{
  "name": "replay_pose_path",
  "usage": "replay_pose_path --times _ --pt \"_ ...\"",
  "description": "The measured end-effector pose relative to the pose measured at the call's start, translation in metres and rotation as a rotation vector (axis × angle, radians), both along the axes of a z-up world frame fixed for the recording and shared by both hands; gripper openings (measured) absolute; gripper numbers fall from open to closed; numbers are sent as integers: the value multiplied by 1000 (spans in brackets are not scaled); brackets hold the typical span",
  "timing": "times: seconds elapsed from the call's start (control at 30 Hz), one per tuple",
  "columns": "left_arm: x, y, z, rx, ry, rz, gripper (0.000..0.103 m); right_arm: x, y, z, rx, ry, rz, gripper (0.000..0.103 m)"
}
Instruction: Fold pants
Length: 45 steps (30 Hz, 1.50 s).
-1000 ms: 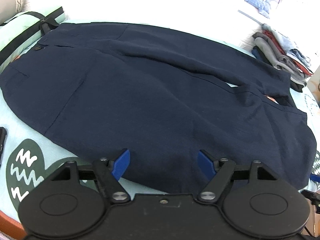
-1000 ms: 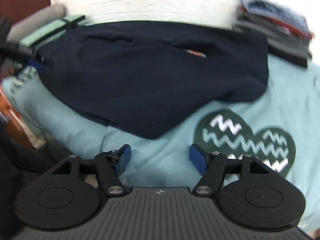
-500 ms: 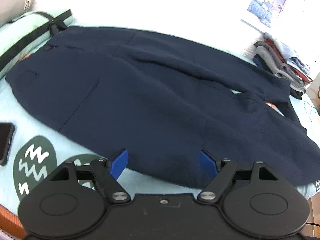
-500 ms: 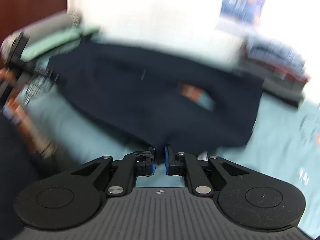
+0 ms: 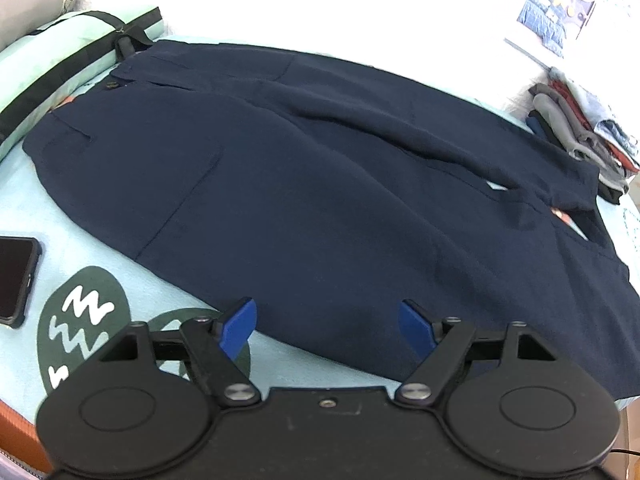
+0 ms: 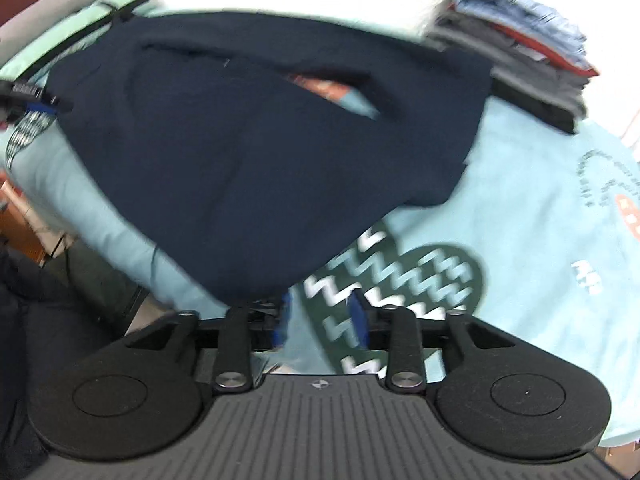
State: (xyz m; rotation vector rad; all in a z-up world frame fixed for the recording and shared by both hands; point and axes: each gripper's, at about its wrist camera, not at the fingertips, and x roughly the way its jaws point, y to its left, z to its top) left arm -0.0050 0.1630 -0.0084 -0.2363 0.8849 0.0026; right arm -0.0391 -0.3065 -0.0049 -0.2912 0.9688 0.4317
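Dark navy pants (image 5: 320, 184) lie spread flat across a light blue blanket (image 5: 80, 216), waistband at the far left and legs running to the right. My left gripper (image 5: 328, 320) hovers open over their near edge, nothing between its blue pads. In the right wrist view the leg ends (image 6: 260, 152) come to a point just in front of my right gripper (image 6: 318, 316). Its jaws are opening. The hem tip lies against the left finger (image 6: 280, 320), and only blanket shows between the pads.
A black phone (image 5: 14, 280) lies on the blanket at the left. Folded clothes (image 6: 528, 56) are stacked at the far right, just past the leg ends. A rolled teal mat with black straps (image 5: 60, 64) lies beyond the waistband. The blanket's near edge drops off at the lower left (image 6: 132, 256).
My right gripper went from wide open to shut at the pants' hem tip, then parted again and drew back a little. The left gripper stayed open and hardly moved.
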Motion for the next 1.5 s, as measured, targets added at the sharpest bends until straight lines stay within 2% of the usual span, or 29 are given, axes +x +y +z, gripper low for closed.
replay_pose_path --times 0.1,0.17,0.27,0.37,0.53,0.67,0.73,0.77,0.8,0.87,0.97,1.0,1.07,1.13,1.2,1.23,1.3,1.37,1.43,1.5 --pt "2 -3 -1 6 9 -4 103 6 9 -13 41 22 33 78" --pt "4 -3 -1 6 9 -10 103 15 13 -23 87 1 16 76" --pt "6 -5 -2 10 12 -23 103 28 21 -23 186 -78 -22 76" --pt "6 -5 -2 14 15 -34 103 40 29 -16 301 -168 -58 80" --pt "5 -2 -5 15 21 -20 103 49 31 -20 250 -145 -60 86" --pt "8 -4 -7 18 29 -18 103 48 24 -26 262 -125 -104 96" --pt "8 -8 -6 18 27 -27 103 48 25 -32 251 -118 -106 97" --pt "9 -7 -6 17 27 -30 103 49 25 -35 251 -114 -103 74" --pt "9 -7 -6 19 27 -30 103 49 25 -35 260 -107 -99 13" --pt "8 -7 -5 26 26 -32 103 49 21 -25 256 -95 -74 11" --pt "4 -6 -1 40 17 -23 103 37 3 9 186 -151 -35 9" --pt "4 -4 -1 40 16 -13 103 31 -5 18 157 -147 -24 15" --pt "6 3 -1 33 19 10 103 26 -17 21 88 -60 35 25" --pt "8 8 2 42 17 23 103 23 -20 11 -60 6 59 37" --pt "10 10 9 58 2 21 103 24 -25 4 -172 24 45 54" --pt "12 12 14 64 -7 18 103 26 -29 6 -173 12 28 59" --pt "18 16 26 76 -31 13 103 33 -37 20 -107 -40 -17 84" --pt "29 18 40 98 -63 4 103 44 -40 37 -34 -116 -46 95" --pt "48 22 54 123 -97 -1 103 61 -36 49 8 -186 -59 97" --pt "74 25 66 148 -111 -2 103 86 -26 55 62 -220 -47 98"
